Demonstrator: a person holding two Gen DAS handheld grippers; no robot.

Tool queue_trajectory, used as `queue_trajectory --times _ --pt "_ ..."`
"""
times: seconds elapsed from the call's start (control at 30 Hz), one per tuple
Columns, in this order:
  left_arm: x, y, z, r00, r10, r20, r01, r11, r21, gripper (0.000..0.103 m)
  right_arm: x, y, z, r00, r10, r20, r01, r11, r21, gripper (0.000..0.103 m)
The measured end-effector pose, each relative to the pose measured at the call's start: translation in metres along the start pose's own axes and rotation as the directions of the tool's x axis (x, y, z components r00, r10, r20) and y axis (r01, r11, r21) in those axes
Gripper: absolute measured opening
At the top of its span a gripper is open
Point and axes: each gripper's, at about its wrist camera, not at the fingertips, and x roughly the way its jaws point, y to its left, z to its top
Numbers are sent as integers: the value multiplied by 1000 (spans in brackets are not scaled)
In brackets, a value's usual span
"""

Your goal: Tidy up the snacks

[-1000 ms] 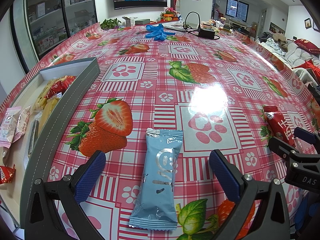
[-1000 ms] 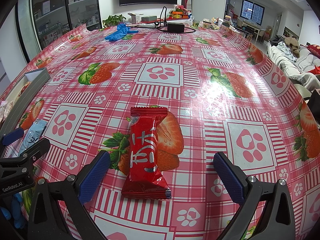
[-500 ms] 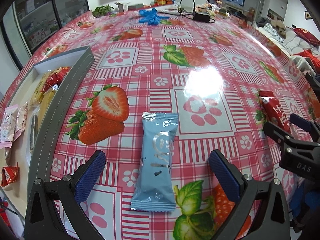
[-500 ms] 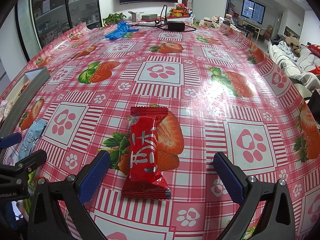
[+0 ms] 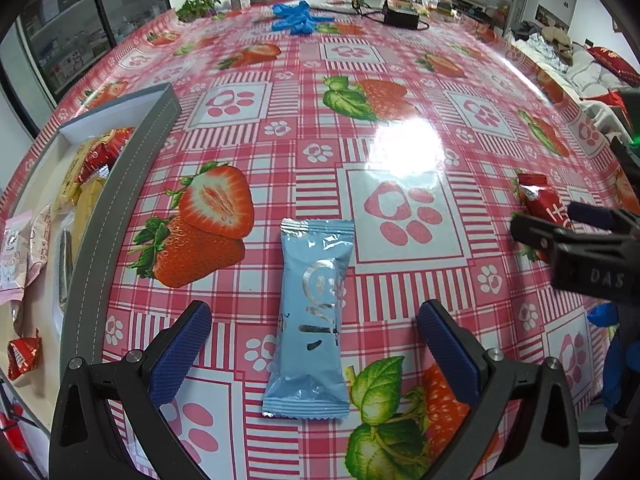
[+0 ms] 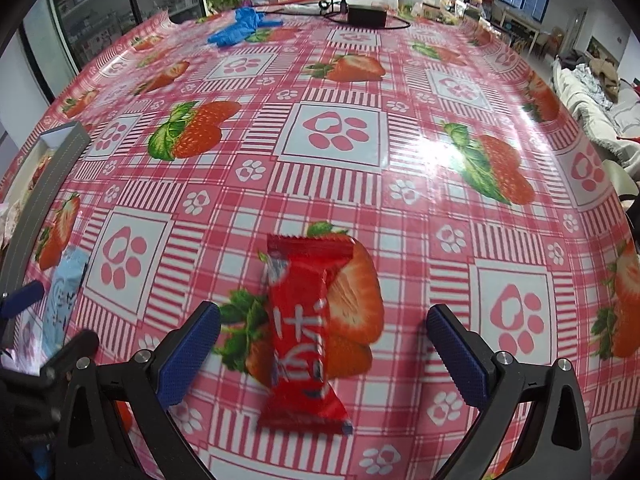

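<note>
A light blue snack packet (image 5: 314, 316) lies flat on the strawberry tablecloth, lengthwise between the wide-apart blue pads of my left gripper (image 5: 316, 348), which is open and not touching it. A red snack packet (image 6: 302, 328) lies between the spread fingers of my right gripper (image 6: 324, 346), also open. In the left wrist view the red packet (image 5: 546, 206) shows at the right, partly behind the right gripper's finger. The right wrist view shows the blue packet (image 6: 64, 296) at the left. A grey-walled box (image 5: 116, 200) holding several wrapped snacks stands on the left.
Blue gloves (image 5: 298, 18) and a black power adapter with cable (image 5: 402, 16) lie at the table's far end, near a small plant (image 5: 198, 6). Glass cabinets stand at the left, a sofa with cushions at the right. The table's right edge (image 6: 608, 184) curves close by.
Both grippers have tilted downward and come closer to the table; the packets now sit deeper between the fingers. The snacks themselves have not moved.
</note>
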Motion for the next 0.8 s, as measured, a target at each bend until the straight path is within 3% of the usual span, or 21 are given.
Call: queue_trajectory --times 0.43,0.53,0.6,0.63,0.67,0.7,0.73,0.8 --pt "-1 -4 -1 1000 -2 -5 2 1000 10 102 4 5 9 999 11 -37 -13 999 -33 103" --pt "-3 -7 0 1000 -16 -14 17 1000 26 92 5 6 10 999 11 -46 -13 999 -33 102" --pt "-7 -11 -1 1000 -30 -7 30 998 49 79 1 9 10 999 16 -35 -18 999 -44 93" --pt "-10 -13 -2 999 -36 -1 36 998 59 65 -1 10 9 999 20 -29 -21 999 -48 79" --pt "-12 -15 -1 999 -40 6 40 997 69 56 -4 12 9 999 24 -22 -25 998 -54 58" --pt "-14 -17 -1 999 -49 9 48 996 77 32 -7 14 9 999 28 -16 -29 998 -59 44" --pt "-15 -18 0 998 -59 6 58 995 83 25 -8 14 9 999 31 -16 -32 998 -58 23" --pt "-17 -14 0 996 -91 -8 91 994 66 25 -9 13 7 998 60 -20 -60 997 -37 23"
